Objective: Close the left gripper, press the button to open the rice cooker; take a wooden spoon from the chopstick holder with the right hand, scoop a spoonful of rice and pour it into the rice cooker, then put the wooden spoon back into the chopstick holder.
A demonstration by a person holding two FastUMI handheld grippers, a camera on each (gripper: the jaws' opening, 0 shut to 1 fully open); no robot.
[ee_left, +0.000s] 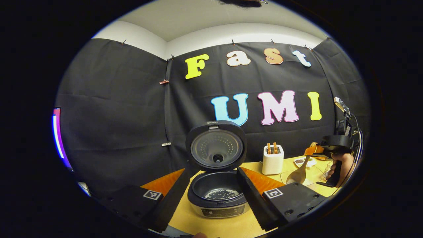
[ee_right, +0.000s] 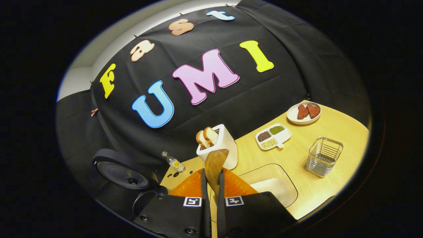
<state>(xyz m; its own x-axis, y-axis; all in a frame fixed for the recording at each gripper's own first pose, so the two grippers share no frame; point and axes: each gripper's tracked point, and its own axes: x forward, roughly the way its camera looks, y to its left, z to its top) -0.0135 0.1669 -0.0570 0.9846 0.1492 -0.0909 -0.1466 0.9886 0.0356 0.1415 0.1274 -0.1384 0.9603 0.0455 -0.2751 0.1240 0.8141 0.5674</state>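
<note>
Right jaws clamping wooden spoon (ee_right: 215, 165), rice cooker (ee_left: 218, 195) lid up

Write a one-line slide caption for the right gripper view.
Tongs grip wooden spoon near toaster; wire holder stands empty.

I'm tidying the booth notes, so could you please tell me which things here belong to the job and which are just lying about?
Job: black rice cooker, lid open; wooden spoon; steel wire holder; clear tray of white rice.

Lying about: white toaster, sectioned bean dish, plate of red meat, small bottle.
</note>
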